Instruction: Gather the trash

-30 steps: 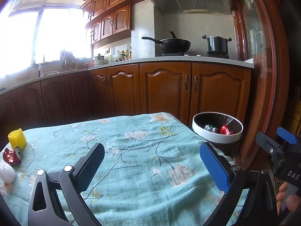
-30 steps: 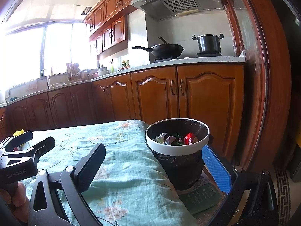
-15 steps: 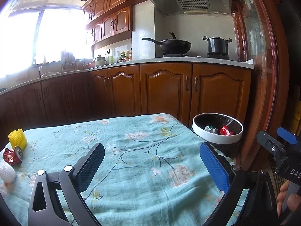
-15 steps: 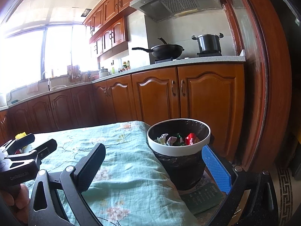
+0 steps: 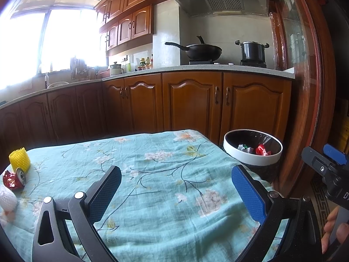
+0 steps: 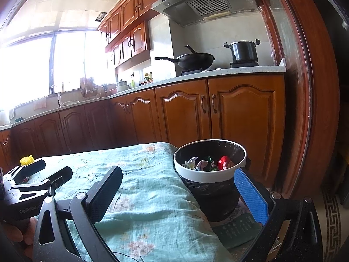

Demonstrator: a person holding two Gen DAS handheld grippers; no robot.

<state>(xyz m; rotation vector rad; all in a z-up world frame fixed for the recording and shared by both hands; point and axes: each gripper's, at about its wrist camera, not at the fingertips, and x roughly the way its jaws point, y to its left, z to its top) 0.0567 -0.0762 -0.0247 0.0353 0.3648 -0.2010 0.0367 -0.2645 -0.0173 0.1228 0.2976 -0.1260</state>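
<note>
A round bin with a white rim [image 5: 253, 154] [image 6: 209, 173] and black liner stands off the table's right end, holding crumpled wrappers [image 6: 206, 163]. At the table's far left lie a yellow foam net [image 5: 19, 159], a crushed red can [image 5: 13, 179] and a white foam net [image 5: 7, 199]. My left gripper [image 5: 176, 193] hovers open over the middle of the floral cloth, empty. My right gripper [image 6: 178, 193] is open and empty, just in front of the bin. Each gripper also shows in the other's view: the right gripper [image 5: 327, 163] and the left gripper [image 6: 47, 172].
A teal floral tablecloth [image 5: 152, 174] covers the table. Wooden kitchen cabinets [image 5: 192, 102] run behind it, with a wok [image 5: 202, 51] and pot [image 5: 253, 50] on the stove. A wooden door frame [image 5: 309, 87] stands right of the bin. A patterned mat [image 6: 237, 229] lies under the bin.
The right wrist view has lifted and tipped up slightly, so the bin sits a little lower in frame. The left gripper has barely moved. Both stay open.
</note>
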